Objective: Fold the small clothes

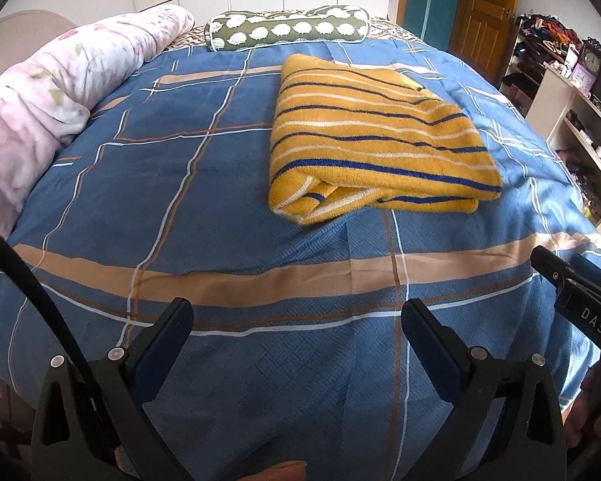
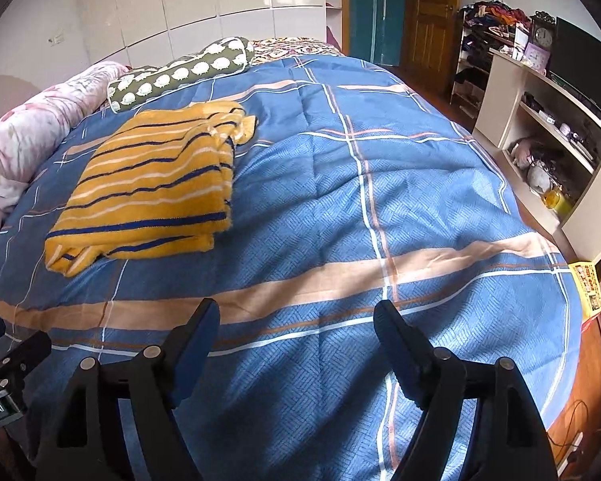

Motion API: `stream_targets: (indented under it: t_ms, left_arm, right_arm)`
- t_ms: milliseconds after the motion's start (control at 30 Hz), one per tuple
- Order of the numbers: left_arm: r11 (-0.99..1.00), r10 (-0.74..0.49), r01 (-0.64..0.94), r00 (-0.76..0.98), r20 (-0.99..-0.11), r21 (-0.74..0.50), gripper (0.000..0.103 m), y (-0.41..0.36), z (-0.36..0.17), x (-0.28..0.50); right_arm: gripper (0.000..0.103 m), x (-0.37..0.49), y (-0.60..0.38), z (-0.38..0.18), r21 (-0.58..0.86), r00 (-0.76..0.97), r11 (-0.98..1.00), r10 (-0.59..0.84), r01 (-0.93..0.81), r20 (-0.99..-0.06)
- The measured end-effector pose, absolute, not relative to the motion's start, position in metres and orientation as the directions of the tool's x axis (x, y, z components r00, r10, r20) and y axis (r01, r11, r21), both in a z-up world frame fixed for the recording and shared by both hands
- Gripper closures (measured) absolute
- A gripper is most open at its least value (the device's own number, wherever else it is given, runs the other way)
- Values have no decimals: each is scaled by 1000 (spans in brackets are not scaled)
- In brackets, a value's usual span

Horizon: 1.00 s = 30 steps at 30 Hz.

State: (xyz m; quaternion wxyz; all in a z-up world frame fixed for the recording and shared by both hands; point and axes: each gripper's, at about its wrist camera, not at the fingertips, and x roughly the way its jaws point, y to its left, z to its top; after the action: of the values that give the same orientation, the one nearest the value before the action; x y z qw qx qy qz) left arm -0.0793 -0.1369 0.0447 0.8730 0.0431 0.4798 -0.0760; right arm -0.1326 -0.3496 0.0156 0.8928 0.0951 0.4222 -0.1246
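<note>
A yellow knit garment with blue and white stripes (image 1: pixel 376 140) lies folded into a thick rectangle on the blue plaid bedspread (image 1: pixel 180 184). It also shows in the right wrist view (image 2: pixel 152 180), far left of centre. My left gripper (image 1: pixel 296 312) is open and empty, held above the bedspread well short of the garment. My right gripper (image 2: pixel 296 312) is open and empty too, above the bedspread to the right of the garment. The right gripper's tip shows in the left wrist view (image 1: pixel 573 280).
A pink floral quilt roll (image 1: pixel 48 96) lies along the bed's left side. A green sheep-print bolster (image 1: pixel 288 30) lies at the head. White shelves (image 2: pixel 541 128) with clutter stand to the right. A yellow box (image 2: pixel 587 284) lies on the floor by the bed edge.
</note>
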Motion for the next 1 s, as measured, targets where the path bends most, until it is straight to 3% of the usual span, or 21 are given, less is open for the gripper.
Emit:
stream_targets:
  t_ms: [333,500,667,800,933,1000]
  left_arm:
    - [991,-67,134,543,-837,7,0,-119,49,-76]
    - [999,-29,43,559,-829,-6,0,-88,54,-68]
    - [1000,-4,7,560,-829,0,0,-71,52,-64]
    - [1000,3,-3,554,-833,2,0,-64,49,-65]
    - [1000,5,-7,548,-836,2,0,-61,44,-65]
    - [1000,6,-8,545,-838,2,0,-61,42,-65]
  right_arm:
    - [20,-132,-339,43,169,704,957,-48,235,-708]
    - [20,-102,-326,55,435,737,899,258,54,-625]
    - [20,-46,-301,44,762,654,629,643,-154,-399]
    - [20,3,-271,10,877,517,464,784,-121,-344]
    - [20,31,-251,-34,895,432,445,803,21,-410]
    - [20,34,-250,-43,908,426,418,815,37,-392]
